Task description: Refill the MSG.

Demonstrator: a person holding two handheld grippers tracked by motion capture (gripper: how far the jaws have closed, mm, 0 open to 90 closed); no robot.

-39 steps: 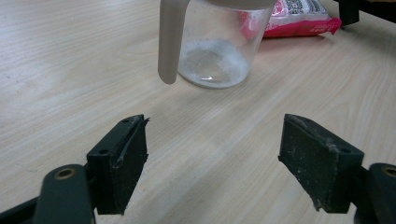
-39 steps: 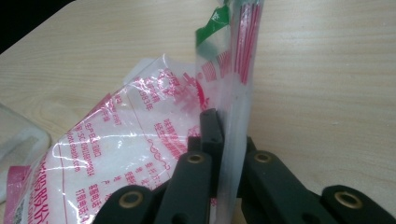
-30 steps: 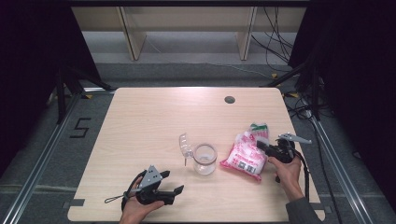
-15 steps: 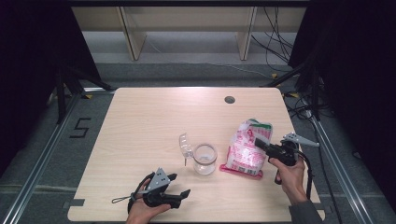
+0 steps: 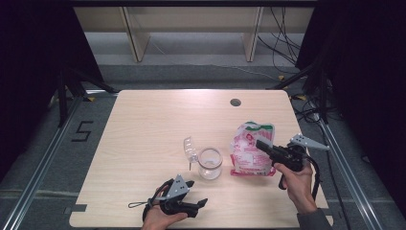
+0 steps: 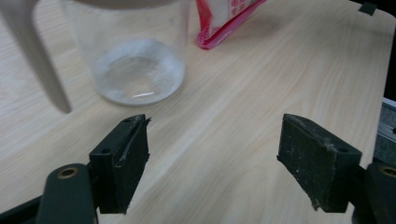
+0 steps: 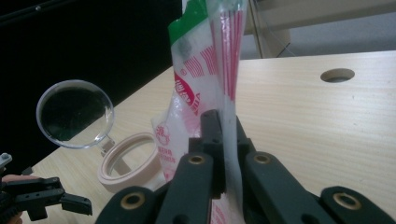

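Note:
A pink and white bag (image 5: 251, 151) with a green top lies right of a clear glass jar (image 5: 209, 163) whose hinged lid (image 5: 190, 149) hangs open to the left. My right gripper (image 5: 261, 143) is shut on the bag's right edge and holds that side up off the table. In the right gripper view its jaws (image 7: 223, 135) pinch the bag (image 7: 205, 70), which stands nearly upright beside the jar's rim (image 7: 126, 168). My left gripper (image 5: 197, 193) is open near the front edge, just in front of the jar. Its jaws (image 6: 215, 163) hold nothing, with the jar (image 6: 135, 51) close ahead.
The light wooden table (image 5: 143, 124) has a round cable hole (image 5: 235, 102) at the back right. Dark curtains flank both sides, and cables lie on the floor to the right. Wooden shelf legs stand behind the table.
The right gripper has risen and drawn the bag's edge up, so the bag stands more upright. The left hand has slid right along the front edge, closer to the jar.

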